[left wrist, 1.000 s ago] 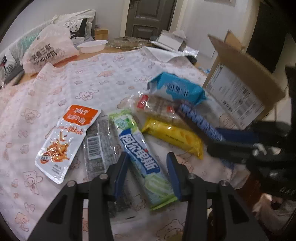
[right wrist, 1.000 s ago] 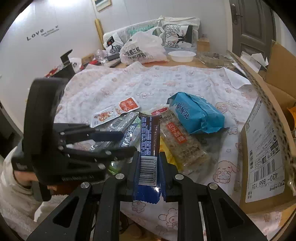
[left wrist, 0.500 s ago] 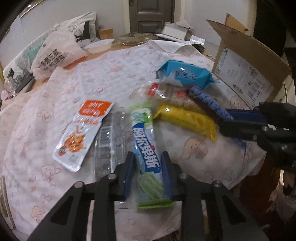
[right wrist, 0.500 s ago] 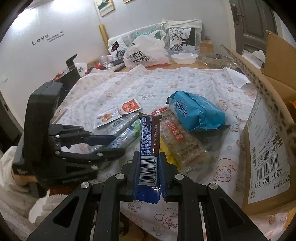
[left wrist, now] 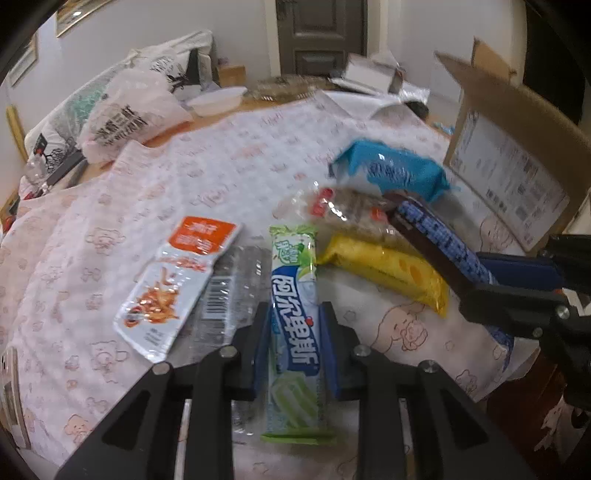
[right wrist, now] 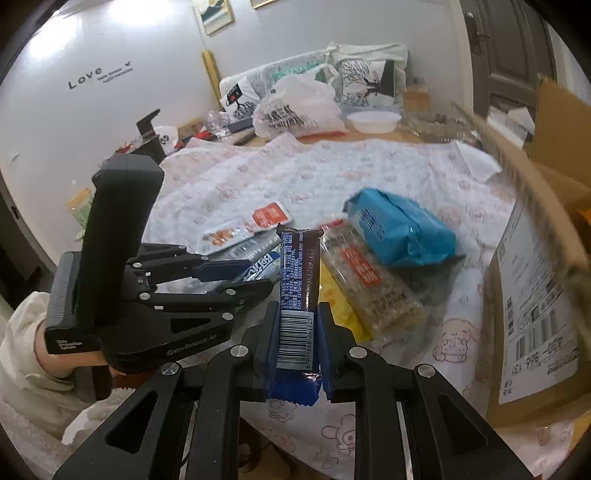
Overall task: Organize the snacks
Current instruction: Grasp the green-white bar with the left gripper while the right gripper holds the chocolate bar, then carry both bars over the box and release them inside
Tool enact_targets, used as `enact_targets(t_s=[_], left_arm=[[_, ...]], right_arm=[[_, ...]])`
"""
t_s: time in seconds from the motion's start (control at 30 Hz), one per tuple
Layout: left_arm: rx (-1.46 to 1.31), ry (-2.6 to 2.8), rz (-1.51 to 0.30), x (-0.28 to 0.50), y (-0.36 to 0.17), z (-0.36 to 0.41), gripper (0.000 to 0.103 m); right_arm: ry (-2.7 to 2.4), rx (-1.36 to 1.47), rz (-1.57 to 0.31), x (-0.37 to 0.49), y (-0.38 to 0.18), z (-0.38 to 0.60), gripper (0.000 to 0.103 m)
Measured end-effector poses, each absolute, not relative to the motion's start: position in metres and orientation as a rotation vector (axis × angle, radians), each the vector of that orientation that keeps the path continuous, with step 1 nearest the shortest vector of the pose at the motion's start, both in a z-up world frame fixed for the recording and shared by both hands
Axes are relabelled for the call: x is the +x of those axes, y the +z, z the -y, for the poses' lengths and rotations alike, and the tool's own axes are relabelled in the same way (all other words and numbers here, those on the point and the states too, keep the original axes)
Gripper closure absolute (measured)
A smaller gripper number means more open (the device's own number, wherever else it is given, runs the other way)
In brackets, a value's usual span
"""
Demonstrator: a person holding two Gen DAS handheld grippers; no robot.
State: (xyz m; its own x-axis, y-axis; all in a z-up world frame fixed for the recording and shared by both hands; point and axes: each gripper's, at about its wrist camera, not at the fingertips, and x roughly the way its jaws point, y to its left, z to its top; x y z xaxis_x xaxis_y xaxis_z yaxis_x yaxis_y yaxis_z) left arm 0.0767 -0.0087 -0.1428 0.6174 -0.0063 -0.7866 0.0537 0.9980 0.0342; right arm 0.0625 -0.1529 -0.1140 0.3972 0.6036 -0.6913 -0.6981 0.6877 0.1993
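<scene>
L hand-held gripper (left wrist: pixel 295 332) clamped on green bar (left wrist: pixel 293 317), R hand-held gripper (right wrist: pixel 297 332) on dark bar (right wrist: pixel 297 273); other snacks (centre frame) unsorted, box (right wrist: pixel 535 280) awaits.

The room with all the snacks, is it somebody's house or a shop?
Most likely somebody's home. The snacks lie on a bear-print tablecloth, framed pictures hang on the wall above a "Love" wall sticker, and a panelled door stands at the back. Shopping bags and an open cardboard box suit a home too.

Dim, slightly blurred, fisheye-warped edges
</scene>
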Motion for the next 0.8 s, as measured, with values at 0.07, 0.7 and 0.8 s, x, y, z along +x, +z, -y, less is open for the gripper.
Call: enact_targets(t_s=[0.07,0.7,0.8], left_arm=[[0.046,-0.027,-0.881,0.072,-0.134,0.003,0.080],[0.011,-0.075,-0.581,0.033,0.014,-0.020,0.080],[0.044,-0.130,-0.554,0.041,0.033,0.007,0.080]], right_arm=[[0.834,-0.138,-0.802,0.057,-0.107,0.151,0.089],[0.846,-0.136,-0.539,0.043,0.007,0.165,0.089],[0.811,-0.110,-0.526,0.050,0.015,0.189,0.089]])
